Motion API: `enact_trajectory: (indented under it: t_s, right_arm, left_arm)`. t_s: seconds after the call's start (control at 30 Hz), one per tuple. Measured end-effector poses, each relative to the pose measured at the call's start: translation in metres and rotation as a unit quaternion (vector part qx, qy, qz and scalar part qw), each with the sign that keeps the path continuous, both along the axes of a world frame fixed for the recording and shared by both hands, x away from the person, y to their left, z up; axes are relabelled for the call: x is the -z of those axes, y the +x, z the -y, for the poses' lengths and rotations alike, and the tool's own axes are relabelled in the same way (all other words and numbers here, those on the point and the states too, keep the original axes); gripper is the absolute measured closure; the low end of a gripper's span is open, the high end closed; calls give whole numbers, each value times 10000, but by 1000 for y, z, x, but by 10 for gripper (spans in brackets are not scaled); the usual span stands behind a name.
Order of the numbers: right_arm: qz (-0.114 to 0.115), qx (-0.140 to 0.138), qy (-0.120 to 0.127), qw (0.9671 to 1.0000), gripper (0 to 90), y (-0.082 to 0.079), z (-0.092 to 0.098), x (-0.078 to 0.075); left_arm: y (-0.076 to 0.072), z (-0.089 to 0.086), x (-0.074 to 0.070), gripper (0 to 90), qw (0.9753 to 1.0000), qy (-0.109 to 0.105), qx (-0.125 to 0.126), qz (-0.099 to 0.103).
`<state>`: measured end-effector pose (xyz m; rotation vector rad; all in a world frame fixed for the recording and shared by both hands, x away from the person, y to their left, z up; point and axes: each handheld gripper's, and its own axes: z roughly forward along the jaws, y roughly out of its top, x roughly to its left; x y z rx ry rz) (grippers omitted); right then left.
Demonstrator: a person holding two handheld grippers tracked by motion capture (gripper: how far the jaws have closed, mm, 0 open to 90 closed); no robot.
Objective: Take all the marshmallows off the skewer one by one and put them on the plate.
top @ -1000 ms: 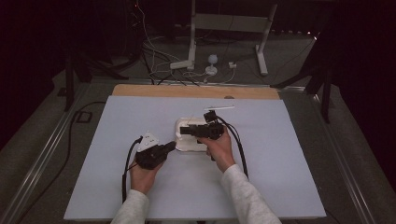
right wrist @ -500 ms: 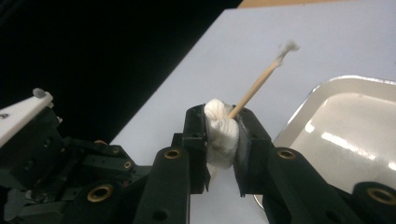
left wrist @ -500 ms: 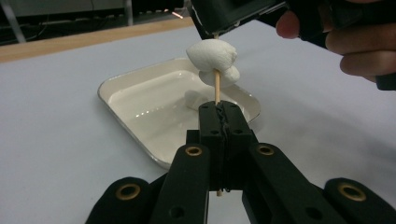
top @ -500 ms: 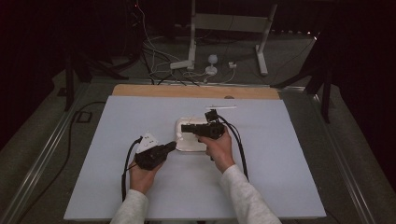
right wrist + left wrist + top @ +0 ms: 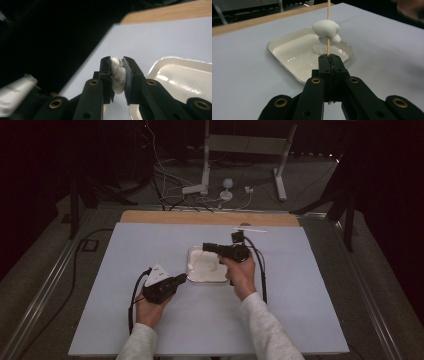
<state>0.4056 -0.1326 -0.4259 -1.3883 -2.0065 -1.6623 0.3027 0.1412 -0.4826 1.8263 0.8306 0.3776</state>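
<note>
The left gripper has its two black jaws pressed together on a thin wooden skewer, which stands nearly upright between them. Just above the jaw tips, two white marshmallows are threaded on the skewer, the larger on top of the smaller and touching it. Right behind the jaws lies a shallow white tray, with another white lump lying in it beyond the skewer. The right gripper has its jaws clamped on a single white marshmallow, squeezed between the pads near their tips. To the right of those jaws is a rounded corner of the tray. In the high view, the right gripper is held above the tray's far edge and the left gripper sits at its near left corner, all on a pale blue table.
</note>
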Motion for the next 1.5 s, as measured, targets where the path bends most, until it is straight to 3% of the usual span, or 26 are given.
enact_trajectory:
  t_s: [0.03, 0.13, 0.17, 0.2, 0.23, 0.27, 0.37, 0.43, 0.63, 0.73, 0.93, 0.97, 1.13, 1.2, 1.23, 1.27, 1.37, 1.5]
  right_arm:
    - [206, 19, -317, 9993, 796, -1, 3, -5]
    - [329, 59, -406, 9986, 798, -2, 5, -11]
    - [329, 59, -406, 9986, 798, -2, 5, -11]
    - [425, 397, -326, 9978, 806, -2, 13, -14]
    - [425, 543, -175, 9975, 809, 0, 20, -16]
    - [439, 677, -12, 9967, 809, 2, 30, -20]
    - [557, 695, -134, 9959, 807, 4, 44, -30]
    - [674, 536, -480, 9951, 803, 2, 48, -35]
    - [631, 355, -754, 9945, 793, 1, 38, -17]
    - [592, 297, -1147, 9912, 783, 2, 28, -1]
    - [483, 285, -1479, 9874, 776, 4, 20, 16]
    - [458, 271, -1632, 9852, 769, 4, 18, 23]
    - [356, 244, -1826, 9822, 754, 5, 15, 37]
    - [338, 244, -1875, 9814, 734, 5, 15, 39]
    - [324, 266, -1981, 9793, 651, 5, 15, 42]
    - [324, 266, -1981, 9793, 651, 5, 15, 42]
    - [275, 301, -2061, 9777, 491, 5, 15, 44]
    - [302, 240, -2004, 9790, 366, 2, 15, 44]
  left_arm:
    - [0, 4, -2, 900, 9999, 153, 35, 67]
    - [-1, 10, -1, 900, 9996, 225, 145, 94]
    - [-2, 10, -2, 900, 9995, 249, 136, 109]
    - [-2, 9, -1, 900, 9986, 504, 79, 97]
    - [-3, 8, 2, 900, 9979, 643, 48, 82]
    - [-2, 3, 5, 900, 9981, 615, 4, 0]
    - [1, -7, 4, 900, 9996, 229, -134, -71]
    - [2, -6, 2, 900, 9997, 163, -143, -57]
    - [3, -2, 3, 900, 9996, 147, -181, -133]
    - [5, -3, 4, 900, 9995, 107, -225, -212]
    - [5, -3, 4, 900, 9994, 39, -245, -242]
    - [5, -3, 4, 900, 9994, 29, -241, -251]
    - [6, -1, 5, 900, 9993, 40, -224, -284]
    - [6, -1, 5, 900, 9993, 53, -218, -282]
    - [6, -1, 5, 900, 9994, 51, -216, -283]
    - [6, 0, 5, 900, 9993, 49, -219, -289]
    - [7, 0, 5, 900, 9993, 40, -231, -304]
    - [7, 0, 5, 900, 9992, 44, -244, -303]
